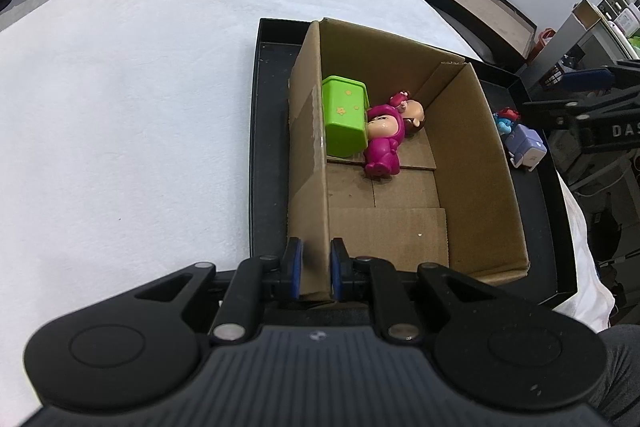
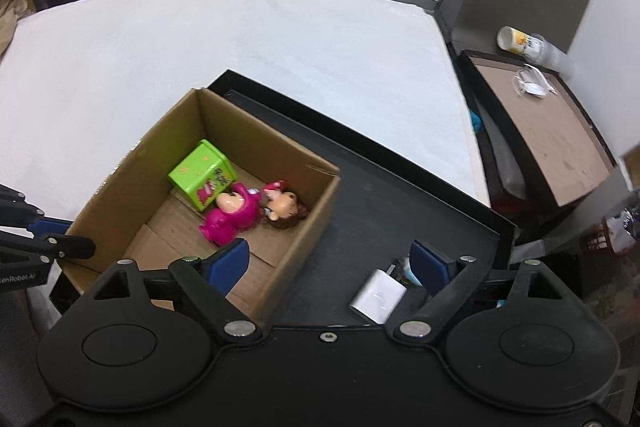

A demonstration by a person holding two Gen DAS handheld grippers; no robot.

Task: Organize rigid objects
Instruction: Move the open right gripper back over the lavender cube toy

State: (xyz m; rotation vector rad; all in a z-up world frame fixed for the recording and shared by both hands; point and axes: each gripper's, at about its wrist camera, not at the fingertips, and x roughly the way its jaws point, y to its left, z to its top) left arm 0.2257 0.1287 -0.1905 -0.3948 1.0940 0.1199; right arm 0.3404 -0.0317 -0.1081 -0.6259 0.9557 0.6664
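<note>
Nearest, the left tongs point(image 1: 316, 269) are clamped tight on the near wall of the cardboard box point(image 1: 472, 147), one pad on each side of the board, steadying it. The right tongs point(image 2: 330, 265) stand wide apart with nothing between them, poised above the box's right wall and the black tray point(image 2: 400, 195) beside it. Just under them on the tray lies a white boxy toy point(image 2: 378, 295), with a small blue figure point(image 1: 505, 121) touching or just beside it; both are outside the box and appear to be what is left to put away. Further in, the box holds three things gathered toward its far left corner: a pink figurine point(image 2: 232, 217) lying on its side, a brown-haired doll head point(image 2: 284, 209) against it, and a green block point(image 2: 202, 173) tipped against the left wall. So the sorting looks more than half done, three pieces in and two out. Beyond the tray spreads the white bench point(image 2: 240, 39), bare as far as can be seen, so no further toys seem to wait there.
</note>
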